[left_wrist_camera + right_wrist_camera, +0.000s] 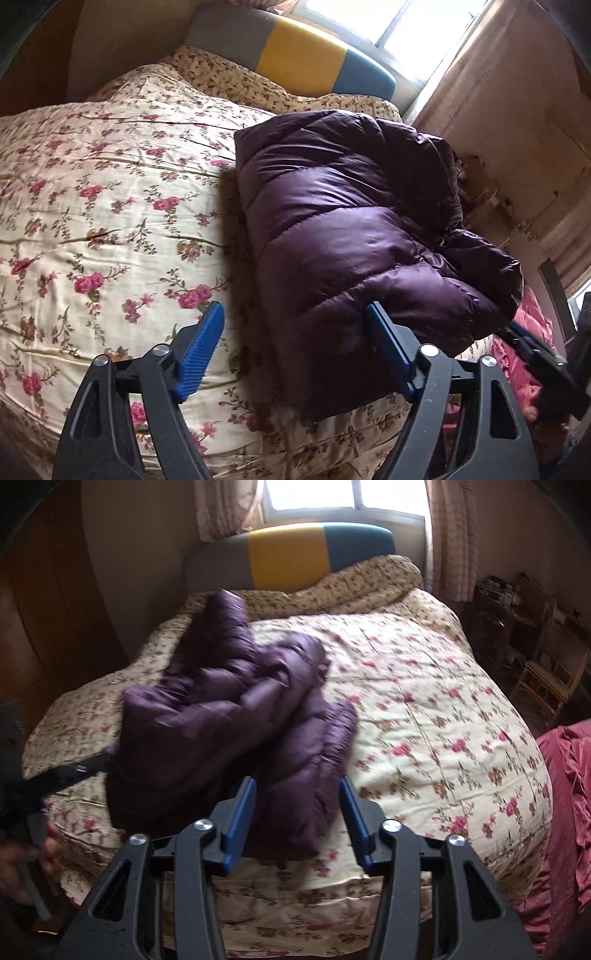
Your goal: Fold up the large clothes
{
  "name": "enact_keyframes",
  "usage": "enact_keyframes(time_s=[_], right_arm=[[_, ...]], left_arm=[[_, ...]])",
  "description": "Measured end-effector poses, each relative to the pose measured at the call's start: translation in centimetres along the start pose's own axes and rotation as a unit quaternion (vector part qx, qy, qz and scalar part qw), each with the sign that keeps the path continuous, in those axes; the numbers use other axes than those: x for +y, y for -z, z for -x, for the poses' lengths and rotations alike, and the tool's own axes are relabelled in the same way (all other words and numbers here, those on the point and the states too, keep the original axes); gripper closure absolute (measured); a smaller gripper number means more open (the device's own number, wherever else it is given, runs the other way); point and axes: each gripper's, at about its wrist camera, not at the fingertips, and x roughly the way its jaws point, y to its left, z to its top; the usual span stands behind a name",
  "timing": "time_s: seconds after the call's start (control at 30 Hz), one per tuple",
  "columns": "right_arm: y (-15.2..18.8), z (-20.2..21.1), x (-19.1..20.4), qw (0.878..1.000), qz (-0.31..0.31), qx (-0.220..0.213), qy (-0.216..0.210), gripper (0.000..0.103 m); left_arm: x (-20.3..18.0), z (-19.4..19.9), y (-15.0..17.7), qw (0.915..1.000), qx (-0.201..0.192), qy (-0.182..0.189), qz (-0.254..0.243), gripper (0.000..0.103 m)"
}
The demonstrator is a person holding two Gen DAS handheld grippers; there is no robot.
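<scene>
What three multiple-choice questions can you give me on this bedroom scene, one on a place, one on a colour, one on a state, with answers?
1. Where does the puffer jacket lie?
A. on the floral bedspread
B. on the floor
C. on a chair

2. What colour is the headboard's middle panel?
A. red
B. yellow
C. white

3. How do the left gripper's jaws stand?
A. shut on a sleeve
B. shut on nothing
C. open

Answers: 1 A, floral bedspread shows all round the jacket. 2 B, yellow sits between grey and teal. 3 C, the blue pads stand apart, clamping nothing.
</scene>
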Motion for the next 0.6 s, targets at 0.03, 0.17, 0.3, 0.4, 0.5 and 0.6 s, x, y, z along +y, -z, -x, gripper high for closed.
enact_keyframes(time_s=[0.03,0.17,0.3,0.4,0.5,0.6], right_arm=[[-0.2,0.2,0.4,1.000,0.005,-0.003,-0.003,0.051],[-1.1,1.3,2.3,0.999,0.020,-0.016,-0.023,0.049],[-2.0,1.9,3.7,0.998,0.029,-0.031,-0.038,0.045],[-2.5,1.6,4.6,0.998,0.030,-0.034,-0.049,0.045],[-2.4,0.3,5.3,0.998,0.035,-0.025,-0.050,0.045],[-1.9,-2.0,5.5,0.998,0.040,0.007,-0.045,0.067]], left_arm=[[-0.2,-0.1,0.0,1.0000,0.002,0.000,0.001,0.025],[-0.7,-0.3,-0.2,1.0000,0.004,-0.003,-0.001,0.030],[-1.3,-0.4,-0.3,1.0000,0.006,-0.002,-0.006,0.030],[-1.7,-0.5,-0.3,0.9999,0.006,-0.002,-0.014,0.033],[-2.1,-0.8,-0.4,0.9998,0.008,-0.001,-0.020,0.033],[-2.4,-1.1,-0.4,0.9997,0.011,0.001,-0.022,0.033]])
